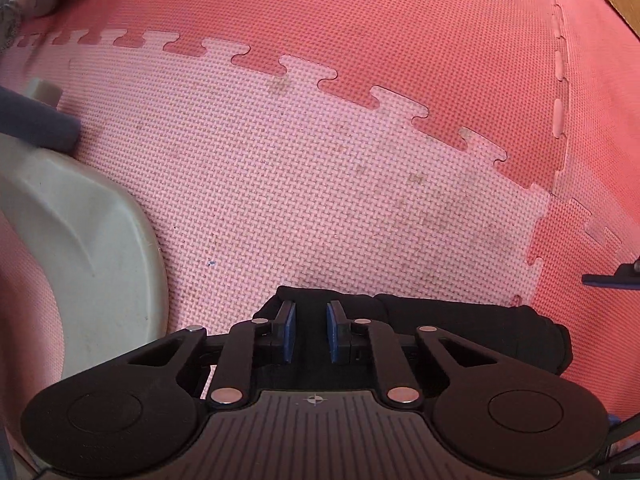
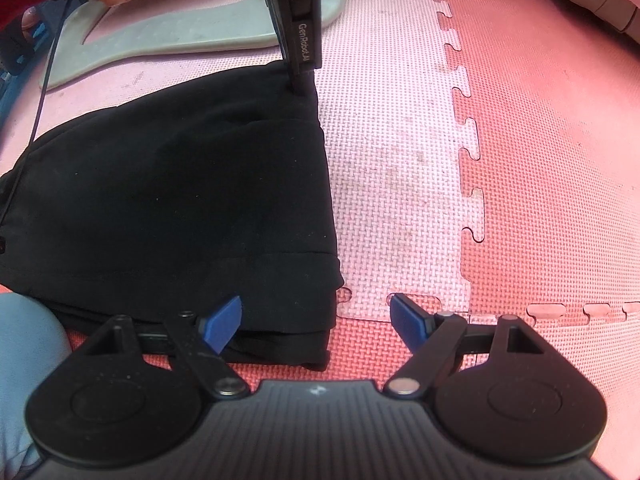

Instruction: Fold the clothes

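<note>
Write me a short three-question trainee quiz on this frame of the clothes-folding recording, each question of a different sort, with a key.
1. True or false: the right hand-held gripper is clamped shut on the black garment.
2. Multiple choice: where does the left hand-held gripper meet the garment? A) at the far corner of its folded edge B) in the middle of the cloth C) nowhere, it is off the garment
3. Fill in: the garment lies on a floor of interlocking foam ____.

Key: 1 false, its jaws stand wide open at the near corner; 2 A; 3 mats.
</note>
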Available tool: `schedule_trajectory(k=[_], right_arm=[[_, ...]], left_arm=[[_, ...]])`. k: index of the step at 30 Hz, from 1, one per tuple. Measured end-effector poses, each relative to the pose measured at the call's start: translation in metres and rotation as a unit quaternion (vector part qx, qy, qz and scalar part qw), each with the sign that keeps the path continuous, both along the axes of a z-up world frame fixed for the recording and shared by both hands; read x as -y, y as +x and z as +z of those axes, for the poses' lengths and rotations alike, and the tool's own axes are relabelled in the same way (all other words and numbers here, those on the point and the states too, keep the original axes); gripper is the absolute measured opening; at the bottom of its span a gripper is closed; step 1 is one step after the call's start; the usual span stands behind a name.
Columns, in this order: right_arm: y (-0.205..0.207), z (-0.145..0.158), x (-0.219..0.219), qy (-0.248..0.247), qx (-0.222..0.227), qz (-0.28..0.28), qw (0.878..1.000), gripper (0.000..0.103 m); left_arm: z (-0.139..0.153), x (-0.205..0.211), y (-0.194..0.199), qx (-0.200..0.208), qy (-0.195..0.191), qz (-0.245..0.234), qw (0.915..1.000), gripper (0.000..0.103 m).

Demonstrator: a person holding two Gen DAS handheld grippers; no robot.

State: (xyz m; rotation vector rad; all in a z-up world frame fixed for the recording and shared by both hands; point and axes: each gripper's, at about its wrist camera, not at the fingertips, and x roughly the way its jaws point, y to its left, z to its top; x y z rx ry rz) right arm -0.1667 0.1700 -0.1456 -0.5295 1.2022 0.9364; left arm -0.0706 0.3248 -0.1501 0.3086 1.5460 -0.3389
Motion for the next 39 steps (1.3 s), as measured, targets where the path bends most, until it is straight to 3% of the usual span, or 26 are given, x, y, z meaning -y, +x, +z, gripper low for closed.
schedule_trajectory(k=[7, 15, 17, 19, 28, 34, 37, 39], right_arm=[[-0.001, -0.001, -0.002, -0.002, -0.002, 0.003, 1.0, 0.083], [-0.003, -0.001, -0.003, 0.004, -0.007, 0.004, 1.0, 0.083], [0.004, -0.001, -0.006, 0.012, -0.004, 0.002, 1.0, 0.083], [0.011, 0.0, -0.009, 0.02, -0.002, -0.001, 1.0, 0.083], [0.042, 0.002, -0.022, 0.057, 0.01, -0.013, 0.998, 0.083], [0.054, -0.009, -0.047, 0.093, -0.005, 0.001, 0.996, 0.08], [0.057, -0.014, -0.061, 0.105, -0.006, 0.014, 0.994, 0.073], [0.059, -0.023, -0.07, 0.093, -0.02, 0.024, 0.995, 0.045]], left_arm=[[-0.001, -0.028, 0.004, 0.003, -0.015, 0.053, 0.9985, 0.013], [-0.002, -0.065, 0.011, 0.006, -0.034, 0.127, 0.9913, 0.012], [-0.002, -0.064, 0.007, 0.009, -0.006, 0.109, 0.994, 0.012], [0.001, -0.063, 0.006, 0.005, -0.003, 0.096, 0.9953, 0.011], [0.003, -0.062, 0.007, 0.002, -0.011, 0.088, 0.9961, 0.011], [0.004, -0.065, 0.005, 0.004, -0.022, 0.082, 0.9964, 0.011], [0.004, -0.066, 0.005, 0.006, -0.027, 0.079, 0.9965, 0.011], [0.004, -0.068, 0.004, 0.006, -0.033, 0.08, 0.9962, 0.011]])
